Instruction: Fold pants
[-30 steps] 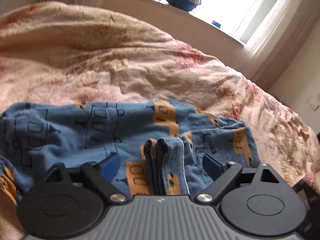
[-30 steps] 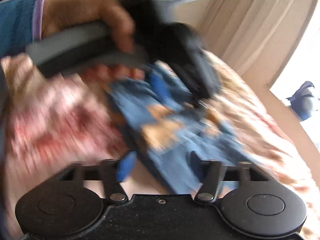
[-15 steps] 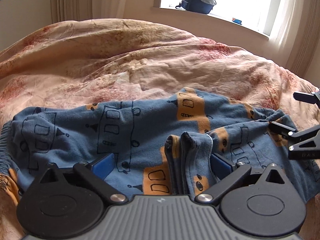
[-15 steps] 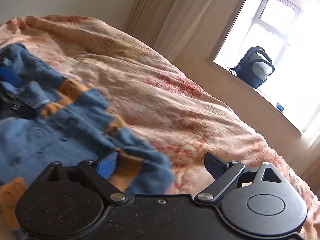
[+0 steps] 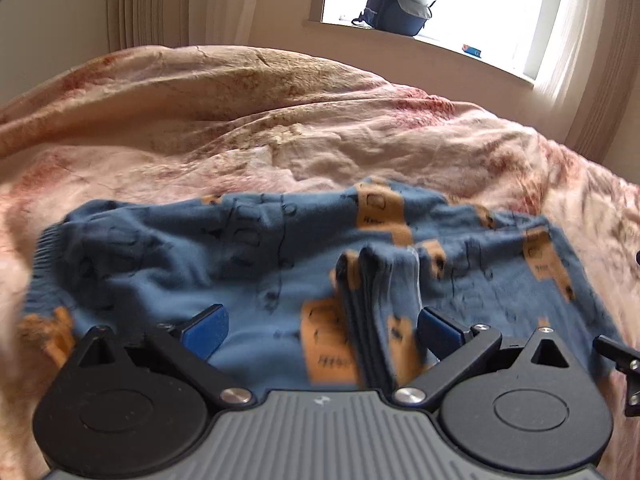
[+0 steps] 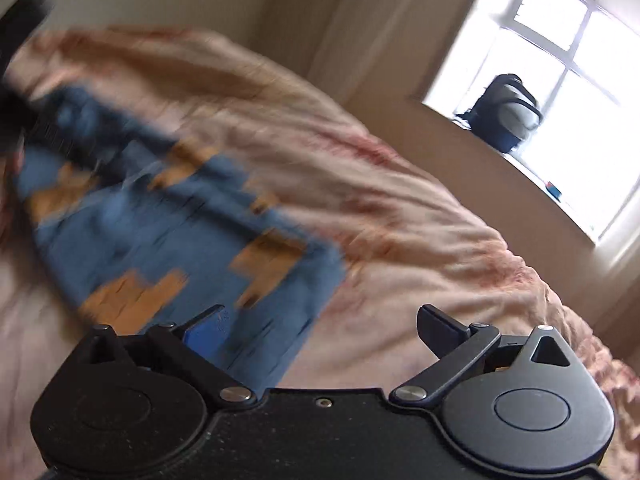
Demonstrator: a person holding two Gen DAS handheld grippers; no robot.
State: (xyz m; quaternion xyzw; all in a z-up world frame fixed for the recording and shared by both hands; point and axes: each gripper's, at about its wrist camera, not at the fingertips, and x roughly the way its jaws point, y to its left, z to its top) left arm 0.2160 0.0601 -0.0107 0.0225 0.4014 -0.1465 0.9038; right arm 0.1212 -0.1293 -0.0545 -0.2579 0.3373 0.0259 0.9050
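Note:
Blue pants [image 5: 248, 264] with orange patches lie spread across the bed cover [image 5: 280, 120]. My left gripper [image 5: 322, 332] is open just above them. An upright ridge of folded cloth [image 5: 376, 292] stands between its jaws, close to the right finger [image 5: 440, 330], and neither pad presses on it. In the blurred right wrist view, my right gripper [image 6: 324, 330] is open over the near end of the pants [image 6: 160, 220]. The cloth edge lies by its left finger [image 6: 208, 328], and nothing is held. A dark part of the right gripper [image 5: 624, 364] shows at the frame's right edge.
The flowered, rumpled bed cover [image 6: 400, 220] stretches far beyond the pants on all sides. A dark backpack [image 5: 400, 0] stands on the window sill behind the bed, also seen as backpack [image 6: 504, 120]. Curtains [image 5: 160, 4] hang along the wall.
The right gripper has swung away from the left hand toward the end of the pants, and its jaws have opened wider. The left gripper has turned and drawn back a little; the cloth ridge stays between its jaws.

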